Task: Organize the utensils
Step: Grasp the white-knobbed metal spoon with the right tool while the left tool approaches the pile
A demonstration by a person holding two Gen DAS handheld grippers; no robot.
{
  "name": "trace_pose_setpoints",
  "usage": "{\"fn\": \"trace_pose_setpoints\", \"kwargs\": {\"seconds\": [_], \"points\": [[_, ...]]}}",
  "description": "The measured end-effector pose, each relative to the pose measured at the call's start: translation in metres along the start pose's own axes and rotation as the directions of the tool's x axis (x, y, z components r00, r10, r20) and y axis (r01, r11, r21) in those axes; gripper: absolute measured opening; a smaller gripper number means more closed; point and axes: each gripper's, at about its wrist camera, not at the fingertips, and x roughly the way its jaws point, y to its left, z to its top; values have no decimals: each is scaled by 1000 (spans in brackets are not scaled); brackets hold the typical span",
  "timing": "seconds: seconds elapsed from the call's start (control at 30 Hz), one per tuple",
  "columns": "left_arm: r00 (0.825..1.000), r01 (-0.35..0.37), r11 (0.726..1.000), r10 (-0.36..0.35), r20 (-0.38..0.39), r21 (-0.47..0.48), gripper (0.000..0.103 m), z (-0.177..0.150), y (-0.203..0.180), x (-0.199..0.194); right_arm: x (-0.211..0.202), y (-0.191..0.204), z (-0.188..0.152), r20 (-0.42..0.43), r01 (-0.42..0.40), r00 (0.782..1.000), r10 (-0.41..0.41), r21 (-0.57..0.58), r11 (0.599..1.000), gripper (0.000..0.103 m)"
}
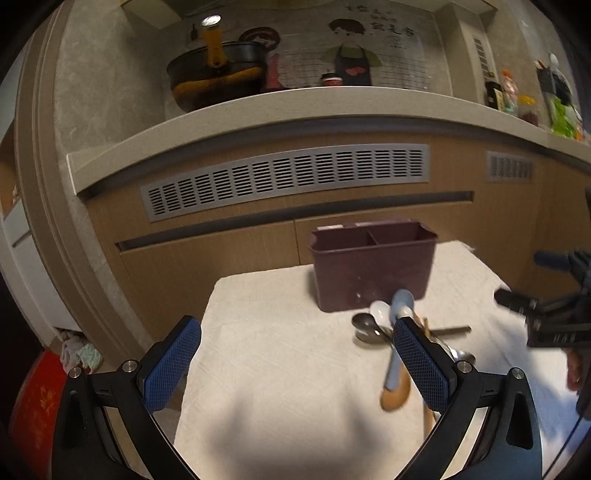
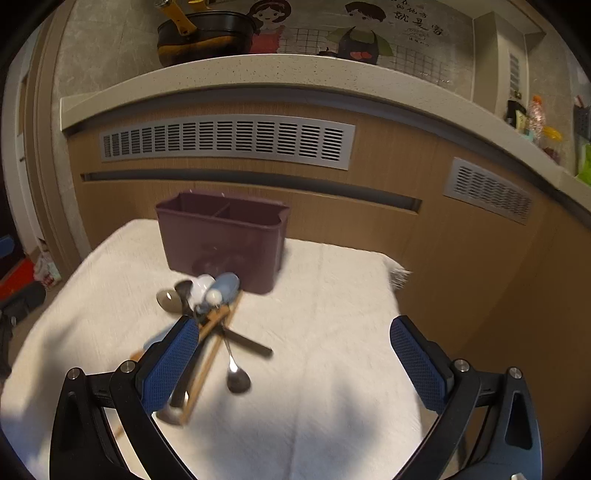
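Observation:
A dark maroon utensil holder with two compartments stands at the far side of a white cloth-covered table. In front of it lies a pile of utensils: metal spoons, white and pale blue ceramic spoons, a wooden spoon and chopsticks. My left gripper hovers open over the cloth, left of the pile. My right gripper is open too, right of the pile, and shows at the right edge of the left wrist view.
Behind the table runs a wooden cabinet front with grey vents under a pale counter. A black pan with a yellow handle sits on the counter. Bottles stand at right. A red item lies on the floor at left.

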Motion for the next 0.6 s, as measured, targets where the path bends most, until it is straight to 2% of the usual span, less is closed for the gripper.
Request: {"fn": "trace_pose_setpoints", "kwargs": {"seconds": [0.1,0.23,0.3,0.37,0.43,0.5,0.53,0.6], "points": [[998,30,998,-33,-48,-55,103,-3,14,24,33,13,-1,-54,-7,999,3,-63,998,103],[987,79,995,-87,-134,-62,101,-25,14,51,60,24,-16,-142,-96,987,78,-121,988,98],[983,97,994,-103,-155,-51,91,-33,9,58,68,27,-23,-173,-124,980,99,-140,982,84],[975,120,991,-127,-180,-52,84,-39,5,66,76,30,-22,-186,-129,978,97,-171,977,55],[965,161,984,-173,-199,-76,76,-43,3,72,86,32,-17,-204,-153,972,118,-163,975,45],[956,181,979,-197,-217,-93,66,-47,1,77,98,33,-11,-245,-228,951,191,-131,965,41],[952,187,978,-204,-227,-95,64,-48,0,80,103,36,-9,-260,-253,942,213,-132,958,37],[945,198,975,-217,-246,-98,63,-51,-4,83,110,41,-8,-264,-246,944,198,-164,955,34]]}}
